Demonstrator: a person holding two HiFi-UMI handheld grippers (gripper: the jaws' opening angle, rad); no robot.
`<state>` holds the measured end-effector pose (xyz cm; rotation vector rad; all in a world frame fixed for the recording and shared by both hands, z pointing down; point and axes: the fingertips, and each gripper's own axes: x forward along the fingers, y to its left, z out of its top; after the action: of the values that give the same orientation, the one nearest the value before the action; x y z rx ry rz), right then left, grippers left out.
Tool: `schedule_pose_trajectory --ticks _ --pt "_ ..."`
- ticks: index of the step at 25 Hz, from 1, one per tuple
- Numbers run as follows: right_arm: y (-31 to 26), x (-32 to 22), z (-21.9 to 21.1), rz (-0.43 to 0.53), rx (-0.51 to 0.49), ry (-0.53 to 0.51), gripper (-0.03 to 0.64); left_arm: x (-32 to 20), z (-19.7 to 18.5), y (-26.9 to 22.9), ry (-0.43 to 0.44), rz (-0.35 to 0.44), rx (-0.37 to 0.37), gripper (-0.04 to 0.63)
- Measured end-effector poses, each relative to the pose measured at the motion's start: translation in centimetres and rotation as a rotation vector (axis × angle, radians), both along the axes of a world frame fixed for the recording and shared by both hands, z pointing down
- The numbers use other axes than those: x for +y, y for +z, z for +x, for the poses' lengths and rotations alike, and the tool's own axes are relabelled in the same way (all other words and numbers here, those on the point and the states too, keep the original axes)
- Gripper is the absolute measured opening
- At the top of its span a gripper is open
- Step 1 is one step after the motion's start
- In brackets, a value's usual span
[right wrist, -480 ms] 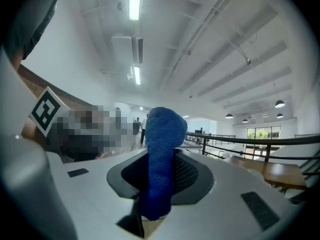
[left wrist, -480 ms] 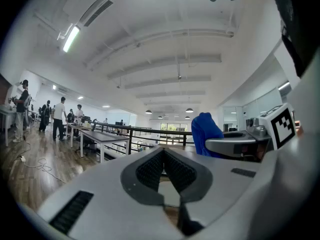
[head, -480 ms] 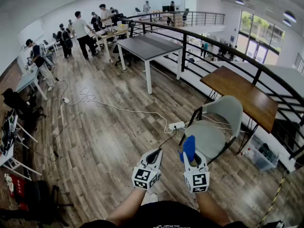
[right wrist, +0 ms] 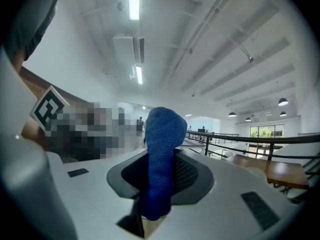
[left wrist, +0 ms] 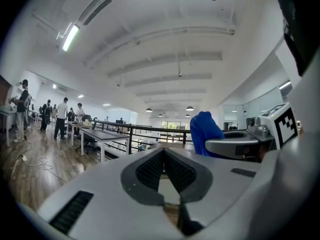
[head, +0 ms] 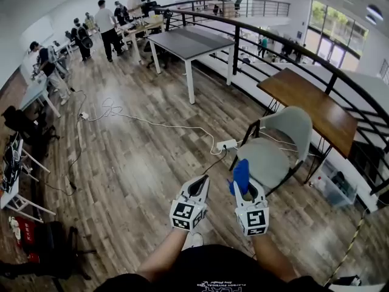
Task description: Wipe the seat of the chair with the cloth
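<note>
You stand on a wood-plank floor (head: 134,163) at the edge of an open-plan mezzanine, with both tools held out low in front of you. Your right tongs (head: 242,190) are clamped on a blue cloth (right wrist: 161,154), pinched at its lower part so that it stands up out of the jaws in a rounded hump. Your left tongs (left wrist: 162,151) carry nothing, their tips drawn together. The two tools sit side by side, near each other but apart. Just ahead and to your right stands the grey chair (head: 276,163), with its backrest on the side toward a brown wooden table (head: 310,111) by the black railing (head: 285,47). In the head view the cloth overlaps the near left edge of the chair's seat; whether it touches the seat cannot be told. A white power strip (head: 226,144) lies on the floor just left of the chair, its cable trailing away across the planks. Farther off, a long grey table (head: 188,44) stands beside the railing, and several people (head: 106,26) gather around desks at the far end of the room.
</note>
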<state>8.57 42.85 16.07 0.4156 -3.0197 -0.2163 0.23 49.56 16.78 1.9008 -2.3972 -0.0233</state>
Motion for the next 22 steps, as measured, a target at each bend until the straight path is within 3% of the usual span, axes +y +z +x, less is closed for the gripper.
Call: schedule_pose_trajectory --ticks 9,22 --pt "0.6 0.5 -1.8 -0.012 0.008 -0.006 0.109 0.2 -1.6 0.2 0.009 -0.006 -0.006 0.008" --pt "0.9 1.8 -7.3 -0.047 -0.013 0.051 0.109 2.1 -7.2 1.0 0.050 -0.009 0.005 0.008"
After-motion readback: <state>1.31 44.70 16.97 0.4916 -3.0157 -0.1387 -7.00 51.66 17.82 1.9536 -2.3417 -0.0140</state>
